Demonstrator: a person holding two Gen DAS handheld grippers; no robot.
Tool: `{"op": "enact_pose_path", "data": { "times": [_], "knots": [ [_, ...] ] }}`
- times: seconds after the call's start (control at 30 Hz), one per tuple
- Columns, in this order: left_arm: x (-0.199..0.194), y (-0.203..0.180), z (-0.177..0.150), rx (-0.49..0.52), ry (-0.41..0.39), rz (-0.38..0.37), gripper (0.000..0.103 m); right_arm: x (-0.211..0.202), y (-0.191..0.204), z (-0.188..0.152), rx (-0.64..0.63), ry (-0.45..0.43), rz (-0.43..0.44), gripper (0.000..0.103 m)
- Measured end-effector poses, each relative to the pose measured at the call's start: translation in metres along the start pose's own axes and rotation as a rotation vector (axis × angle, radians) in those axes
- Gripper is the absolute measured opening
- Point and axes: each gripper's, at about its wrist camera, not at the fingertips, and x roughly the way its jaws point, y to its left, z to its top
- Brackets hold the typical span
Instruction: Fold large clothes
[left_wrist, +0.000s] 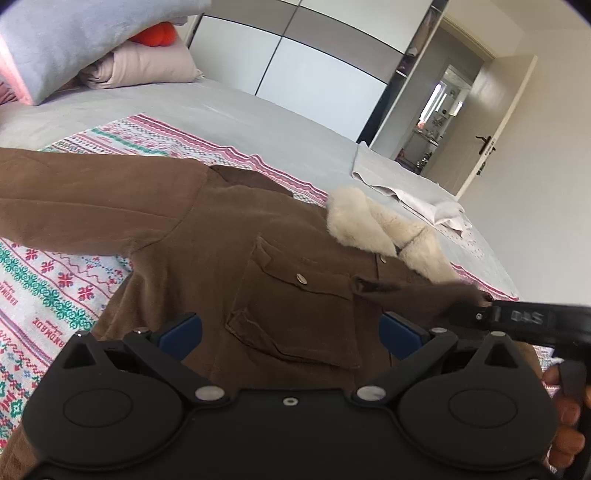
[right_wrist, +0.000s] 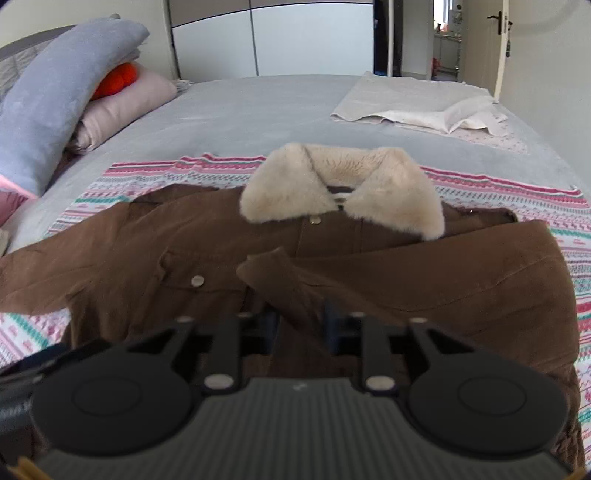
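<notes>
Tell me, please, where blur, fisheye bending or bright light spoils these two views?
Left wrist view: the wardrobe lines bow strongly, the doorway is blown out, and the right gripper at the sleeve tip is smeared. Right wrist view: its own fingers are blurred, while the fur collar stays sharp.

Patterned blanket (left_wrist: 55, 295): "HANDMADE", seen rotated. Right gripper (left_wrist: 484, 308) body: mirrored, illegible lettering.

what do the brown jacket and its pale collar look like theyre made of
The brown jacket looks like a matte, soft-napped cloth, perhaps brushed cotton or faux suede: no sheen, gentle creases, stitched pocket flaps with small shiny metal-looking snaps. Its collar looks like cream faux fur or fleece, with a fluffy pile and blurred edges. The exact fibre cannot be told.
</notes>
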Motion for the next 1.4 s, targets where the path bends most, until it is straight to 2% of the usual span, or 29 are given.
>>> {"op": "enact_pose_path", "data": {
  "times": [0.07,0.13,0.23,0.3,0.5,0.6,0.67,0.73,0.8,0.87,0.9,0.97,1.0,1.07,1.13,1.23,1.4],
  "knots": [
    [0.0,-0.003,-0.001,0.005,0.003,-0.005,0.103,-0.015,-0.004,-0.008,0.003,-0.032,0.018,0.061],
    [0.0,-0.006,-0.003,0.017,0.005,-0.008,0.103,-0.032,-0.015,-0.016,0.011,-0.058,0.04,0.062],
    [-0.002,-0.015,-0.006,0.053,0.011,-0.011,0.103,-0.056,-0.039,-0.033,0.041,-0.089,0.048,0.07],
    [-0.004,-0.022,-0.007,0.084,0.011,-0.032,0.103,-0.074,-0.063,-0.046,0.101,-0.12,0.059,0.079],
    [0.015,-0.05,0.004,0.194,0.056,-0.102,0.103,-0.102,-0.155,-0.092,0.403,-0.202,0.14,0.081],
    [0.04,-0.059,0.013,0.172,0.094,-0.174,0.101,-0.095,-0.188,-0.105,0.542,-0.174,0.164,0.081],
    [0.062,-0.063,0.012,0.121,0.147,-0.222,0.099,-0.093,-0.197,-0.107,0.564,-0.175,0.154,0.081],
    [0.083,-0.068,0.007,0.077,0.195,-0.239,0.089,-0.091,-0.204,-0.108,0.566,-0.172,0.131,0.081],
    [0.105,-0.072,0.003,0.063,0.219,-0.198,0.084,-0.088,-0.209,-0.113,0.59,-0.158,0.103,0.081],
    [0.122,-0.076,-0.001,0.067,0.231,-0.156,0.071,-0.086,-0.214,-0.118,0.619,-0.147,0.099,0.081],
    [0.128,-0.078,-0.003,0.074,0.224,-0.144,0.068,-0.085,-0.215,-0.12,0.628,-0.141,0.101,0.081],
    [0.131,-0.085,-0.008,0.099,0.216,-0.149,0.048,-0.083,-0.217,-0.121,0.636,-0.131,0.093,0.081],
    [0.131,-0.09,-0.011,0.116,0.203,-0.131,0.044,-0.082,-0.217,-0.12,0.635,-0.124,0.086,0.081],
    [0.127,-0.101,-0.016,0.188,0.166,-0.102,0.03,-0.079,-0.217,-0.119,0.629,-0.117,0.065,0.081],
    [0.118,-0.113,-0.017,0.264,0.115,-0.083,0.022,-0.075,-0.218,-0.117,0.629,-0.112,0.05,0.081],
    [0.099,-0.129,-0.012,0.32,0.053,-0.121,0.016,-0.07,-0.215,-0.117,0.635,-0.097,0.049,0.081],
    [0.07,-0.156,0.008,0.397,-0.044,-0.161,0.014,-0.069,-0.21,-0.116,0.62,-0.097,0.041,0.081]
  ]
}}
